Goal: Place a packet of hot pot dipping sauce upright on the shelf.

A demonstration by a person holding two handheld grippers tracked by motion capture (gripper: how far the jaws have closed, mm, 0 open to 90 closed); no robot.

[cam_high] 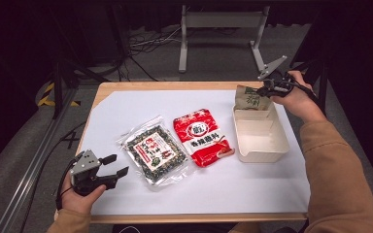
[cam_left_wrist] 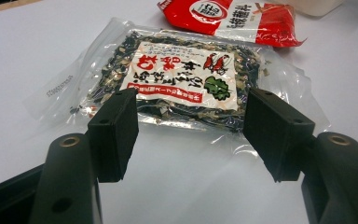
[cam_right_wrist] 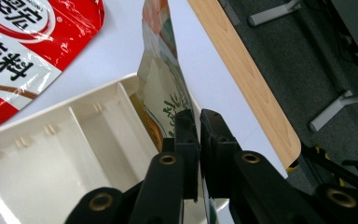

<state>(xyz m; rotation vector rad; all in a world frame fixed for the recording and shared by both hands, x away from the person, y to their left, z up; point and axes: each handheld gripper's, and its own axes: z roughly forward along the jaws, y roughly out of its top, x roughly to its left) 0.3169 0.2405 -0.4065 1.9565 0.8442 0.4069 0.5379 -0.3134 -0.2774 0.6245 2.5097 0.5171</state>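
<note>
Packing of snack packets into a tray, early stage, by my reading. Item one: beige packet (cam_high: 249,98) with green print, standing on edge at the 12 o'clock end of the cream tray (cam_high: 261,151), partly inside it; counted as nearly placed, not yet let go. Item two: red packet (cam_high: 200,136), flat on the white sheet (cam_high: 223,194), just beside the tray at its 9 o'clock; not yet packed. Item three: clear packet (cam_high: 154,153) of dark flakes, flat at the red packet's 9 o'clock, their edges about touching; not yet packed. Right gripper (cam_high: 267,90): held by the right hand (cam_high: 296,99) at the table's 1 o'clock corner, forearm reaching in from 5 o'clock; its jaws stand with a slim gap, the packet's top edge between them, and whether the pads (cam_right_wrist: 187,135) press on it cannot be told. Left gripper (cam_high: 114,167): in the left hand (cam_high: 80,194) at the table's 7 o'clock corner, low over the sheet, pointed toward the clear packet, jaws wide apart and holding nothing.
</note>
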